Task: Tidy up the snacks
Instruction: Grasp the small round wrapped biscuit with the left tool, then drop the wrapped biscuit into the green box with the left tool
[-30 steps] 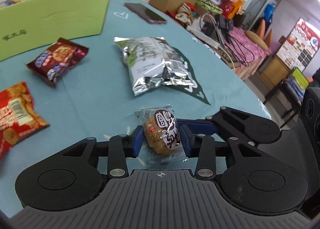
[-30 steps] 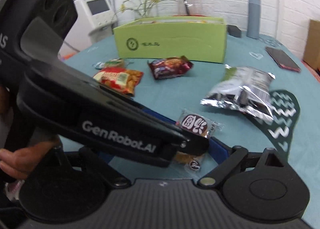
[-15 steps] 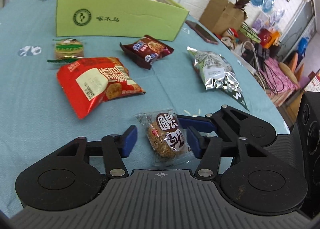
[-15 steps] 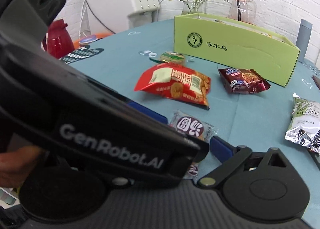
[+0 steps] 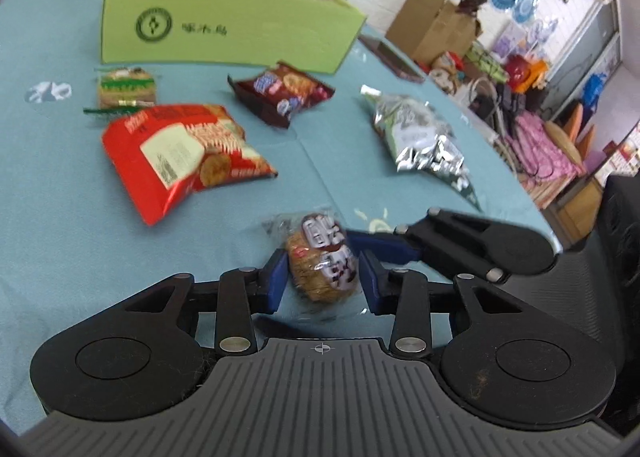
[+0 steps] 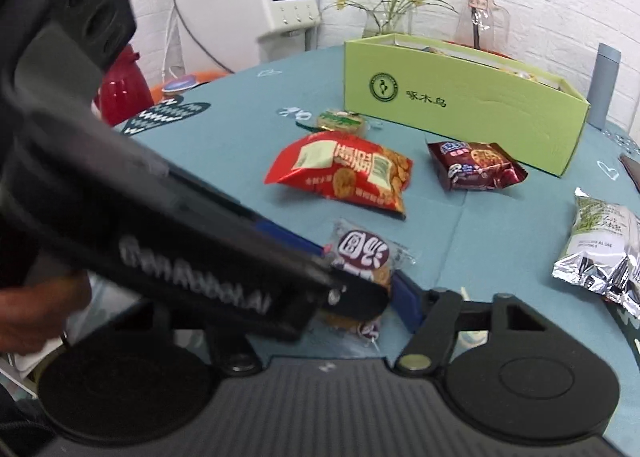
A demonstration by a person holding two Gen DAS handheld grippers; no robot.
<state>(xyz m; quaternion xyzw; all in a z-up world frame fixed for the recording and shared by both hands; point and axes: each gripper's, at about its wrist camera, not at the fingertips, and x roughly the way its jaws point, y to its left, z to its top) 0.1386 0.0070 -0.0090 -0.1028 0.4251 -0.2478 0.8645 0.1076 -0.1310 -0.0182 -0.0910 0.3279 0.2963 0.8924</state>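
Note:
My left gripper (image 5: 322,281) is shut on a small wrapped cake (image 5: 322,261) with a brown-and-white label, held just above the teal tablecloth. My right gripper (image 6: 360,297) also holds the same cake (image 6: 362,257); its right finger (image 6: 408,297) shows, and its left finger is hidden behind the left gripper's body (image 6: 180,257). A lime green box (image 5: 224,29) with snacks in it stands at the back. It also shows in the right wrist view (image 6: 460,105).
On the cloth lie a red cracker bag (image 5: 180,157), a dark red cookie pack (image 5: 284,93), a silver bag (image 5: 416,137) and a small green-striped pack (image 5: 126,89). A phone (image 5: 390,57) lies behind. The table edge drops off at right (image 5: 536,209).
Both views have swung left toward the green box with the cake carried along. The left jaws, apart half a second ago, have closed on the cake again.

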